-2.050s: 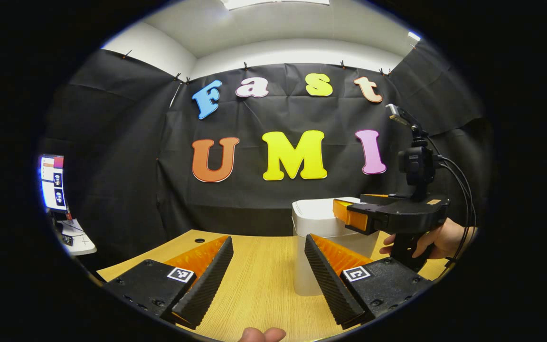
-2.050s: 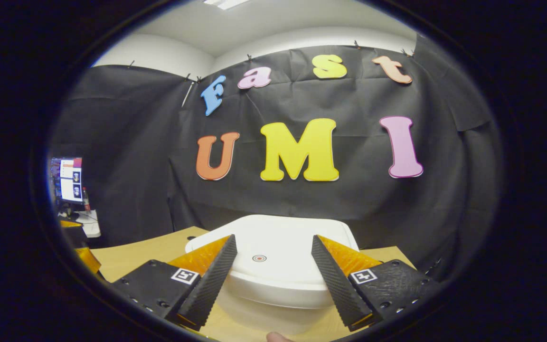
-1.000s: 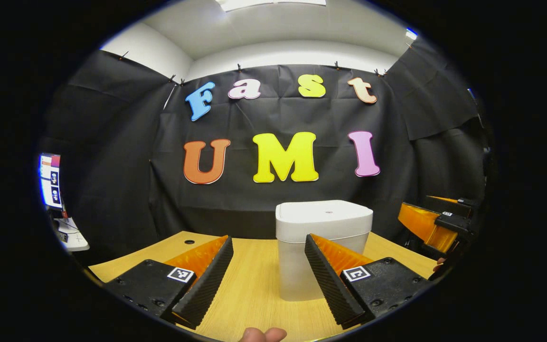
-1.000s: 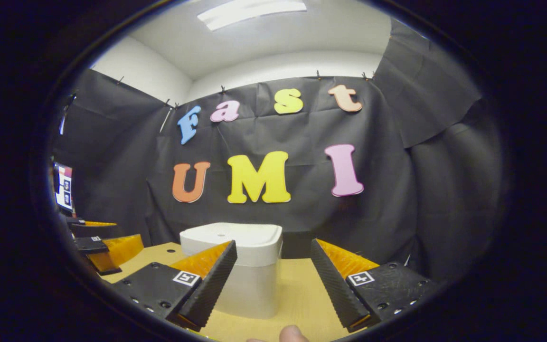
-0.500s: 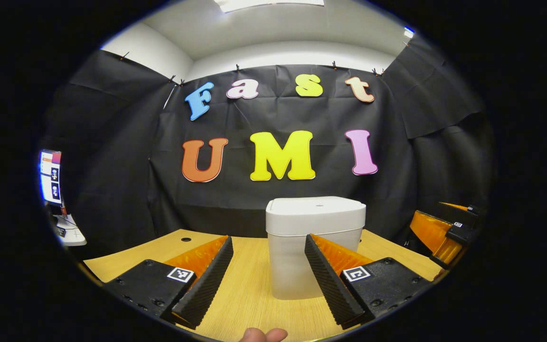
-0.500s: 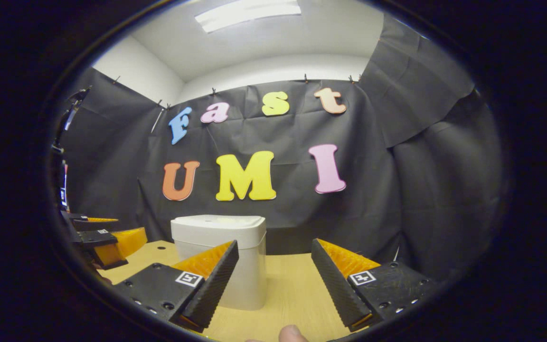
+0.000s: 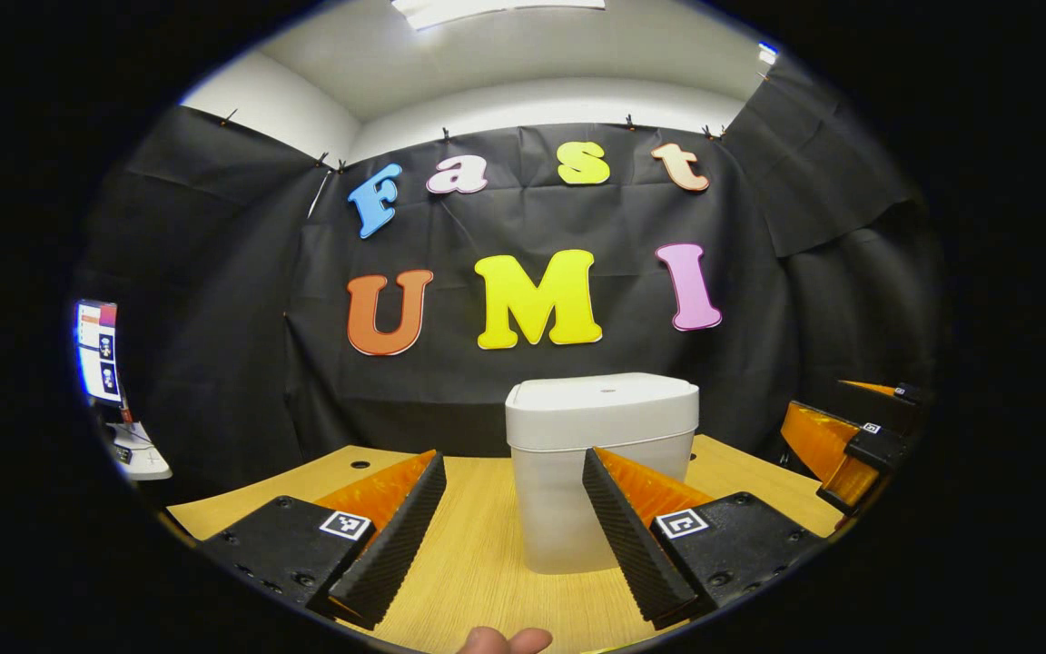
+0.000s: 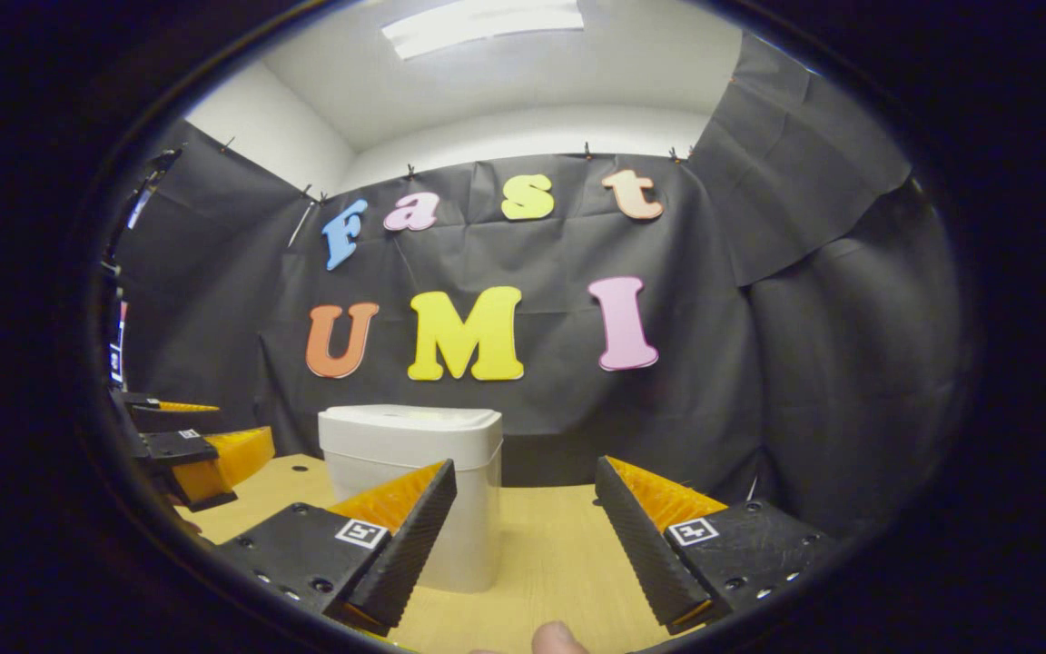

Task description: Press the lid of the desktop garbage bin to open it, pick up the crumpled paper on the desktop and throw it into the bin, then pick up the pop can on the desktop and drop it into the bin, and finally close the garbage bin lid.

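Observation:
A white garbage bin point(image 7: 602, 472) stands on the wooden desk point(image 7: 487, 545) with its lid point(image 7: 602, 396) down. My left gripper point(image 7: 514, 536) is open in front of it, low over the desk, with nothing between its fingers. In the right gripper view the bin point(image 8: 411, 490) sits left of centre, and my right gripper point(image 8: 523, 545) is open to its right, holding nothing. The right gripper point(image 7: 841, 450) also shows at the far right of the left gripper view. The left gripper point(image 8: 196, 459) also shows at the left edge of the right gripper view.
Black cloth walls close the booth behind and beside the desk. A monitor point(image 7: 96, 350) and a small white stand point(image 7: 137, 450) sit off to the left. A round hole point(image 7: 360, 464) marks the desk's back left. A fingertip point(image 7: 500, 640) shows at the bottom edge.
The right gripper has drawn back from above the bin's lid to the right and down to desk height. The left gripper has shifted slightly right; the bin now sits more central in its view.

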The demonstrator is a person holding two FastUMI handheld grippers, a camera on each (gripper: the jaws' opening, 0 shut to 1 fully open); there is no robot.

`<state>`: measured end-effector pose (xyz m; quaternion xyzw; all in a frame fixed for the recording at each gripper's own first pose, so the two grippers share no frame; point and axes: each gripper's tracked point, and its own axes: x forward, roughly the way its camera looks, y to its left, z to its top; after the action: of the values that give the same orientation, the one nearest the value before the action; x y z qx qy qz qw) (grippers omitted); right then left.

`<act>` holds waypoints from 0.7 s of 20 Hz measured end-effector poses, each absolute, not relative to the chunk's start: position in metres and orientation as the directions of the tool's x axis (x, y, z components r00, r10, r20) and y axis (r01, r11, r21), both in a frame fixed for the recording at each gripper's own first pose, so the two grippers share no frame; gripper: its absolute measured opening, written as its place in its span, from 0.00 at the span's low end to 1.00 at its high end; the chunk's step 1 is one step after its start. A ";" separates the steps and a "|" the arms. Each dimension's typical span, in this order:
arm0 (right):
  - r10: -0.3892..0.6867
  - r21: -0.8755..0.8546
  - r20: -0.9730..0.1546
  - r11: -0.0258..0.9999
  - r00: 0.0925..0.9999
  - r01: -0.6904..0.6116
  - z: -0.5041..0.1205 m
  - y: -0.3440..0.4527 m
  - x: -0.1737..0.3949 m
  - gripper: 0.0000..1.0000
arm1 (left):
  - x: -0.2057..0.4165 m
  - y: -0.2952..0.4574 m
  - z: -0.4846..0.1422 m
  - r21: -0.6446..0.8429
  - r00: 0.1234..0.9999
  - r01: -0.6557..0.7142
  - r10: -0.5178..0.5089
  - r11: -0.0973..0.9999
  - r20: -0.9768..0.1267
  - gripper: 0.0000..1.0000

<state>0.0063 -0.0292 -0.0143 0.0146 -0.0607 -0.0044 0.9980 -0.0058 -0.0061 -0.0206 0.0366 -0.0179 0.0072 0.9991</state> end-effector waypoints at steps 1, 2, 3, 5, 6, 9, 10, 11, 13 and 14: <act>-0.015 0.024 0.119 1.000 0.993 0.012 -0.015 -0.030 0.006 0.96 | -0.006 -0.006 -0.021 0.073 0.999 -0.015 0.012 0.997 0.037 0.98; -0.017 0.019 0.118 1.000 0.993 0.015 -0.014 -0.031 0.007 0.96 | -0.007 -0.008 -0.021 0.072 0.999 -0.015 0.012 0.997 0.039 0.98; -0.019 0.015 0.121 1.000 0.992 0.017 -0.013 -0.031 0.006 0.96 | -0.007 -0.008 -0.020 0.073 0.999 -0.015 0.012 0.997 0.041 0.98; -0.020 0.014 0.126 1.000 0.992 0.018 -0.011 -0.031 0.005 0.93 | -0.007 -0.009 -0.018 0.077 0.999 -0.014 0.011 0.997 0.044 0.98; -0.019 0.015 0.127 1.000 0.992 0.018 -0.011 -0.031 0.005 0.96 | -0.006 -0.011 -0.017 0.078 0.999 -0.011 0.008 0.997 0.044 0.98; -0.020 0.015 0.126 1.000 0.992 0.018 -0.010 -0.030 0.005 0.96 | -0.008 -0.012 -0.017 0.077 0.999 -0.007 0.004 0.997 0.047 0.98; -0.020 0.014 0.128 1.000 0.992 0.018 -0.009 -0.030 0.005 0.96 | -0.008 -0.014 -0.016 0.077 0.999 -0.006 0.003 0.997 0.049 0.98; -0.020 0.011 0.130 1.000 0.991 0.019 -0.008 -0.029 0.005 0.93 | -0.007 -0.013 -0.016 0.075 0.999 -0.006 0.003 0.997 0.051 0.98; -0.020 -0.003 0.124 1.000 0.992 0.021 -0.011 -0.029 0.005 0.96 | -0.006 -0.014 -0.018 0.070 0.999 -0.002 -0.001 0.998 0.043 0.98; -0.027 -0.009 0.123 1.000 0.992 0.029 -0.011 -0.031 0.006 0.93 | -0.006 -0.015 -0.016 0.071 0.999 -0.001 -0.003 0.997 0.049 0.98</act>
<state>0.0058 -0.0306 -0.0108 -0.0053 -0.0613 -0.0141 0.9980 -0.0061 -0.0148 -0.0158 0.0355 -0.0246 -0.0005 0.9991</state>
